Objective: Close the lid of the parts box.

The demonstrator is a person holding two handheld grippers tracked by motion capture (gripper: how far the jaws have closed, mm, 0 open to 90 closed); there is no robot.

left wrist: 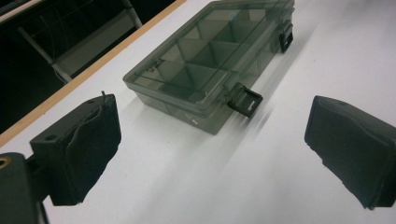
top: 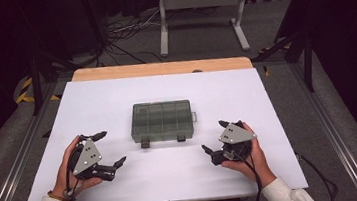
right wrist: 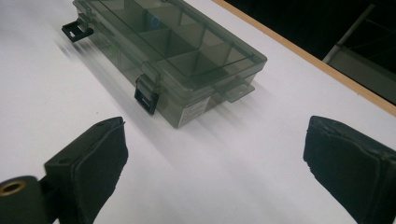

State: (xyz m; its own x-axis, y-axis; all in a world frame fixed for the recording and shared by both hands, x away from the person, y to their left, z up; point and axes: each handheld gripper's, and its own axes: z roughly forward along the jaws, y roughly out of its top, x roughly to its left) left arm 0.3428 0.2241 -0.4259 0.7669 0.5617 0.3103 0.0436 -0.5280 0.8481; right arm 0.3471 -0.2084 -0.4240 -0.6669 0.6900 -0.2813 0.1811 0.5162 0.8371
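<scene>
Both tongs are resting low on the white counter (top: 115, 94), jaws spread wide and holding nothing: left tongs (top: 105, 149), right tongs (top: 214, 137). Ahead and between them, the smoke-grey translucent plastic compartment box (top: 161, 120) is lying shut, long axis running left-right, two black latches (top: 145, 143) facing the person. Neither hand looks clearly nearer. A small label on the box's end wall (right wrist: 193, 110) is showing, too blurred to read.
</scene>
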